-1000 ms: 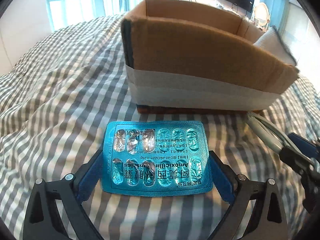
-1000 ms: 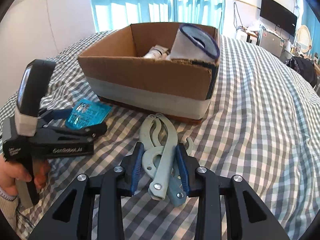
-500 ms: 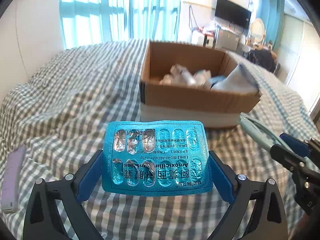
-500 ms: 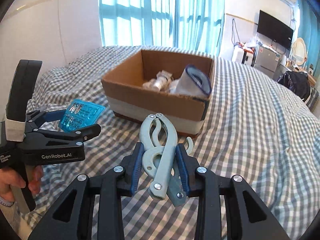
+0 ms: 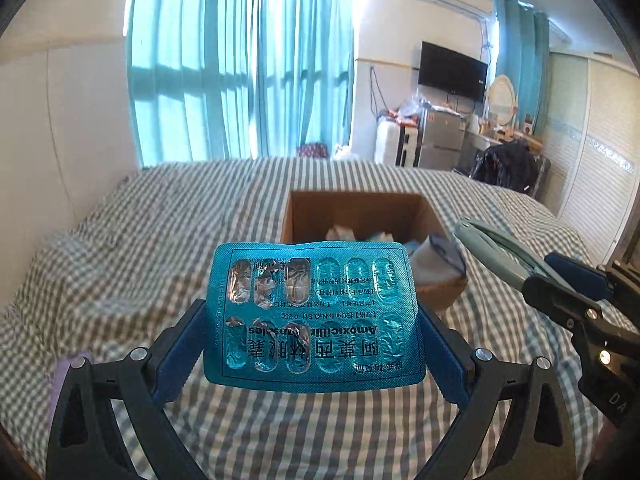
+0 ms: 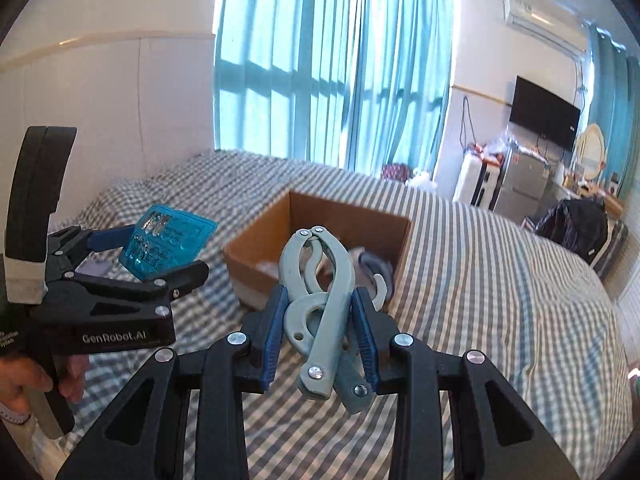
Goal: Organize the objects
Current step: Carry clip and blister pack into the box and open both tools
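My left gripper (image 5: 312, 324) is shut on a blue blister pack of capsules (image 5: 312, 316), held flat in the air above the bed; the same pack (image 6: 166, 242) shows at the left of the right wrist view. My right gripper (image 6: 318, 316) is shut on a pale grey-green plastic clamp tool (image 6: 320, 292), also seen at the right of the left wrist view as the clamp tool (image 5: 496, 254). An open cardboard box (image 5: 304, 216) sits on the bed ahead and below both grippers, with several items inside, partly hidden by the pack.
The bed has a grey-and-white checked cover (image 6: 500, 280). A pale purple flat object (image 5: 60, 376) lies on the bed at lower left. A person's hand (image 6: 24, 376) holds the left gripper's handle. Curtains, a TV and furniture stand beyond the bed.
Both grippers have risen with their objects still held. The box now looks smaller and lower, and its inside shows from above.
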`<action>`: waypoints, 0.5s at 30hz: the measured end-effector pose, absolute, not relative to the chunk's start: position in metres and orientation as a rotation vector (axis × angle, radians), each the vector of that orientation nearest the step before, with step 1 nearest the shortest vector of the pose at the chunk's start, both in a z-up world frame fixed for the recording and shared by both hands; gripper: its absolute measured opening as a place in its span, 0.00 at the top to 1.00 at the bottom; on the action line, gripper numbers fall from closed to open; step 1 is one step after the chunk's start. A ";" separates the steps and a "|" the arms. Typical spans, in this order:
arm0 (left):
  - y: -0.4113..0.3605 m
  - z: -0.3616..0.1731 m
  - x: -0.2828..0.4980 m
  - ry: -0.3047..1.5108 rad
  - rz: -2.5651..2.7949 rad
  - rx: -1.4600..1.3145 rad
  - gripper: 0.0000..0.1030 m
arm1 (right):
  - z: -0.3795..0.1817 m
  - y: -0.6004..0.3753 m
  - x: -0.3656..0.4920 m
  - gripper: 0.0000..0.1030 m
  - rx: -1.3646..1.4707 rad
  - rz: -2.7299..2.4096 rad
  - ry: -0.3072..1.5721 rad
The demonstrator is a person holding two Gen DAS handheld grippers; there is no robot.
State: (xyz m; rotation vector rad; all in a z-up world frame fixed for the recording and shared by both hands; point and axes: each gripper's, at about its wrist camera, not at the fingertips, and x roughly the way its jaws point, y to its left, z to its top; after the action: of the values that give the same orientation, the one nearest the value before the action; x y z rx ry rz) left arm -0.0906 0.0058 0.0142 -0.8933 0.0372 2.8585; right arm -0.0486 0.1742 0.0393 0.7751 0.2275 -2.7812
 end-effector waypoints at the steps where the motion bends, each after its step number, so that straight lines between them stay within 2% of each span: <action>1: 0.008 0.018 -0.093 0.042 2.862 -0.880 0.04 | 0.042 0.174 -0.051 0.68 0.764 -2.783 0.228; 15: 0.029 0.034 -0.168 0.126 2.894 -0.816 0.04 | 0.066 0.180 -0.138 0.68 0.714 -2.767 0.209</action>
State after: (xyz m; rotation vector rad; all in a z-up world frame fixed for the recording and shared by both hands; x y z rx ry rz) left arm -0.1683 0.0293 0.0344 -0.8163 0.1257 2.8939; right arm -0.1380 0.1805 0.0658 0.7144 0.2094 -2.7667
